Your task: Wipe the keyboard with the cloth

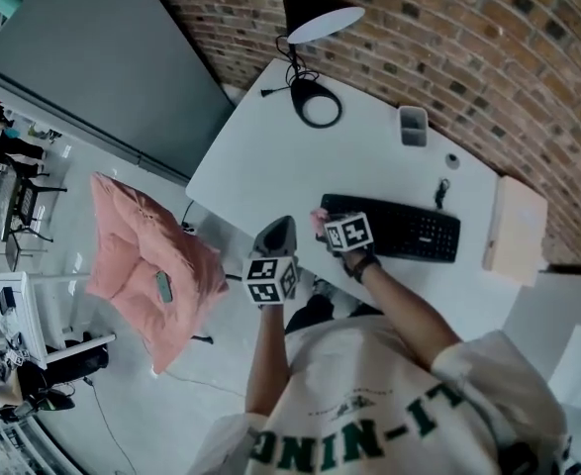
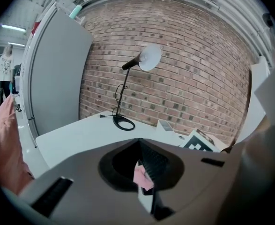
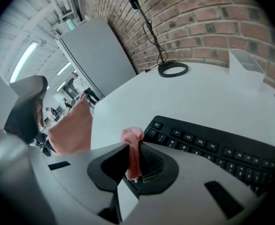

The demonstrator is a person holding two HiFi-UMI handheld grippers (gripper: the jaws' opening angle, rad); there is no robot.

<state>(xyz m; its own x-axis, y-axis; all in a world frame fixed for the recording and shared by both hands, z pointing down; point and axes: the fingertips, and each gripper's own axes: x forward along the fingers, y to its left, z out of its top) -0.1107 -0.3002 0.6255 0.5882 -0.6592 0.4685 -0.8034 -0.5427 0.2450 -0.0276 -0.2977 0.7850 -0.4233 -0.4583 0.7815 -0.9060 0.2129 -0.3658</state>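
Note:
A black keyboard (image 1: 399,228) (image 3: 221,151) lies on the white desk (image 1: 270,156) near its front edge. My right gripper (image 1: 328,224) (image 3: 133,150) is shut on a small pink cloth (image 1: 319,217) (image 3: 132,156), which hangs just off the keyboard's left end, slightly above it. My left gripper (image 1: 278,232) (image 2: 139,146) hovers at the desk's front edge, left of the keyboard, with its jaws together. A small pink patch (image 2: 142,177) shows low in the slit between them; I cannot tell what it is.
A desk lamp (image 1: 315,28) with a round base (image 1: 319,104) stands at the back of the desk beside a brick wall. A grey pen holder (image 1: 413,125) sits behind the keyboard. A pink jacket (image 1: 146,265) hangs over a chair left of the desk.

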